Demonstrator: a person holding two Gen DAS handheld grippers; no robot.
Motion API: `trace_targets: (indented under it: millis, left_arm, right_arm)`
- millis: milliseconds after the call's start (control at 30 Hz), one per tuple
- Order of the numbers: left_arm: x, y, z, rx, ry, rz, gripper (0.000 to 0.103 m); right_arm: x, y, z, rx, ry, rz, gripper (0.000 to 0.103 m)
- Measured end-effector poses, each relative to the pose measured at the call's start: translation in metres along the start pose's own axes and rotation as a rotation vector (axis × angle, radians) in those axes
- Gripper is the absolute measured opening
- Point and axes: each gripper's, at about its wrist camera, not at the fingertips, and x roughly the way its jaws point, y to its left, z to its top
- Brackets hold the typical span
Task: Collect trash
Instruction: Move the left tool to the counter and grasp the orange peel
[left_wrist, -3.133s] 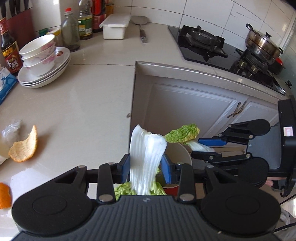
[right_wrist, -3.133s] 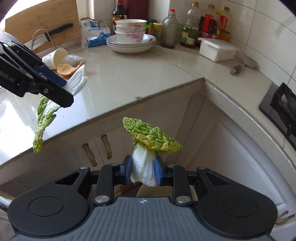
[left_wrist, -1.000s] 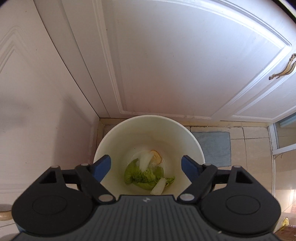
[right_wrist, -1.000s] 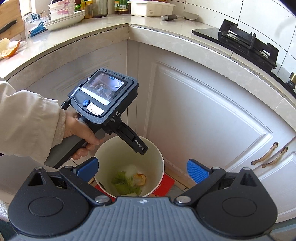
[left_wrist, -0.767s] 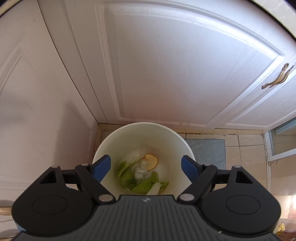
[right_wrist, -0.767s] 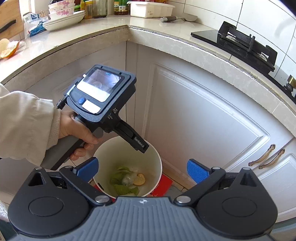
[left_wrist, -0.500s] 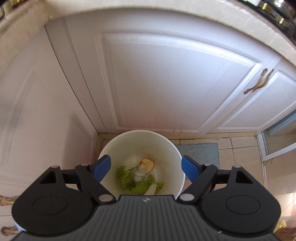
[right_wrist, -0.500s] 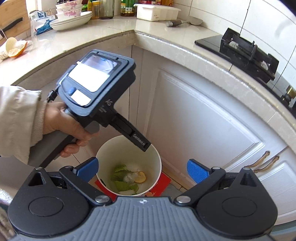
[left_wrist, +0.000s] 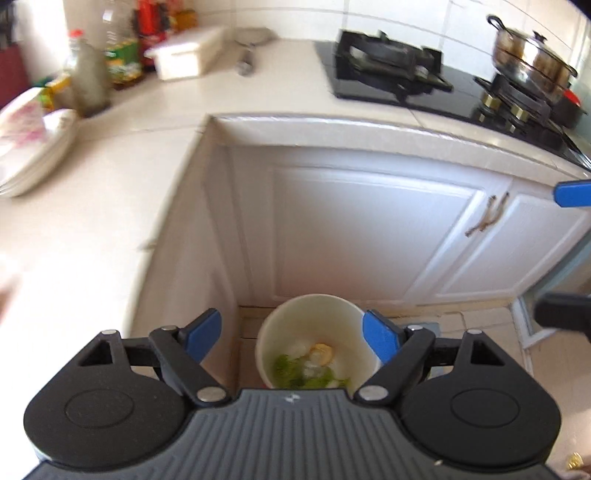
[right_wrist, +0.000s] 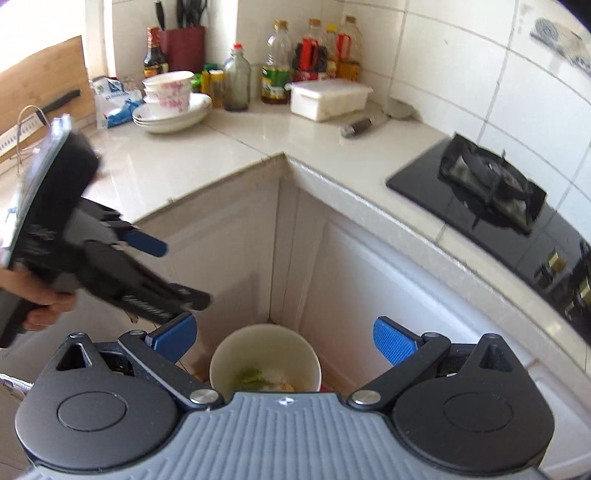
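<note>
left wrist view: the left gripper (left_wrist: 291, 334) stood wide open and empty, above the bin (left_wrist: 317, 314). the bin sat on the floor at the corner of the cabinet (left_wrist: 369, 229). the scraps (left_wrist: 306, 365) lay at the bin's bottom. risk: the frame was blurred, so a fast swing near the bin could clip the counter (left_wrist: 110, 206) edge above it.

right wrist view: the right gripper (right_wrist: 284, 341) was also open, nothing between its jaws, above the bin (right_wrist: 266, 343). the left gripper (right_wrist: 147, 258) hung up and left of the bin. risk: both tools crowded over the bin and could collide.
</note>
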Motion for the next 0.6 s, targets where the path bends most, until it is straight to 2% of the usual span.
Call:
trace_targets:
  millis: [167, 600]
  left_arm:
    - [-0.039, 0.049, -0.018, -0.108, -0.027, 0.126, 0.084]
    - [-0.080, 0.203, -0.095, -0.481, -0.034, 0.491, 0.084]
  right_arm:
    - [0.030, 0.027, 0.028, -0.073, -0.019, 0.072, 0.103]
    - [0.098, 0.144, 0.105, -0.291, -0.053, 0.307, 0.103]
